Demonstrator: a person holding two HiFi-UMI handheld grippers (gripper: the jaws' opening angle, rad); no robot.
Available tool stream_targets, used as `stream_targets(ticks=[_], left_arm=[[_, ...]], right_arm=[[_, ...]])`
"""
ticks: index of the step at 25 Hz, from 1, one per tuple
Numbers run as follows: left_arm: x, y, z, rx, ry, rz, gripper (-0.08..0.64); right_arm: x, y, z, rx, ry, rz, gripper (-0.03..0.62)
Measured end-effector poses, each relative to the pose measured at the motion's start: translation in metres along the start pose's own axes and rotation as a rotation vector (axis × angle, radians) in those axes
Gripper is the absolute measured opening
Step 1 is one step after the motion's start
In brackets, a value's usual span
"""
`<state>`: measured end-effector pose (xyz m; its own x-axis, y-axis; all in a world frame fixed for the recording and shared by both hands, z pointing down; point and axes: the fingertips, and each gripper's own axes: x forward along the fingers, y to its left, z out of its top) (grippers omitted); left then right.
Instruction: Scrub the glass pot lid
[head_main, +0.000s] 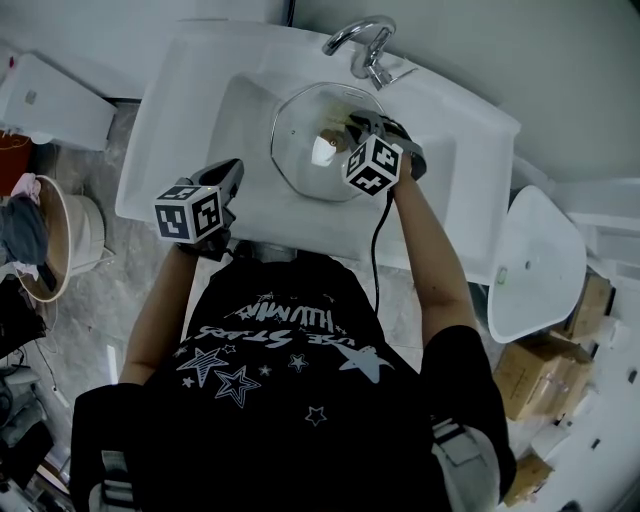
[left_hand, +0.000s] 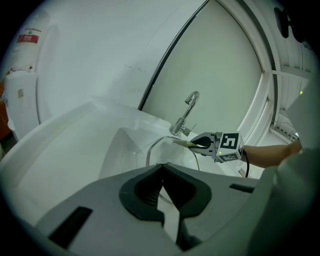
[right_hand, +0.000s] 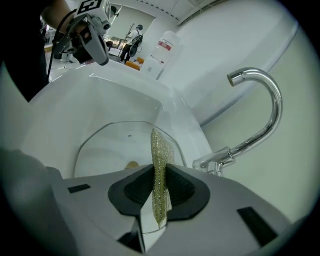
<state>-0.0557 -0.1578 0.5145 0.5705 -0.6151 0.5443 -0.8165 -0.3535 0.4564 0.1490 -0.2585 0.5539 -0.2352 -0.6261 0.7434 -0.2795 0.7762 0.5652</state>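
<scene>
**A:** Where is the glass pot lid?

**B:** The glass pot lid (head_main: 300, 165) lies in the hollow of a white washbasin surface (head_main: 180, 110). A curved chrome faucet (head_main: 365, 40) stands just behind it. A person in a black shirt printed with stars leans over the basin, seen from above.

**A:** What is the right hand-held gripper doing?

**B:** The right hand-held gripper (head_main: 358, 124) reaches over the far right part of the lid, near the faucet. Its jaws are clamped on a glittery gold scouring pad (right_hand: 159, 147). The pad stands on edge between them and sticks out past the tips, over the lid's rim. No view shows clearly whether the pad touches the glass.

**A:** And the left one?

**B:** The left hand-held gripper (head_main: 232, 170) is well apart from the lid, above the basin's front left rim. Its jaws are pressed together at the tips with nothing between them, and it points across the basin towards the lid and the other gripper.

**A:** Anything else nearby?

**B:** To the left, beside the basin on the floor, is a pale round bucket (head_main: 85, 230).
</scene>
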Motion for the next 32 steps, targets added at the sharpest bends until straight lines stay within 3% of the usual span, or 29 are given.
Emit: stream_targets(ticks=[4, 18, 32], left_arm=[[0.001, 0.003, 0.0, -0.006, 0.003, 0.018, 0.009], [0.004, 0.011, -0.002, -0.03, 0.011, 0.033, 0.009], [0.002, 0.014, -0.004, -0.027, 0.019, 0.016, 0.009]], right_arm=[[0.012, -0.009, -0.005, -0.005, 0.022, -0.027, 0.069], [0.029, -0.017, -0.02, 0.114, 0.135, -0.103, 0.068], [0.02, -0.009, -0.049, 0.342, 0.253, -0.162, 0.069]])
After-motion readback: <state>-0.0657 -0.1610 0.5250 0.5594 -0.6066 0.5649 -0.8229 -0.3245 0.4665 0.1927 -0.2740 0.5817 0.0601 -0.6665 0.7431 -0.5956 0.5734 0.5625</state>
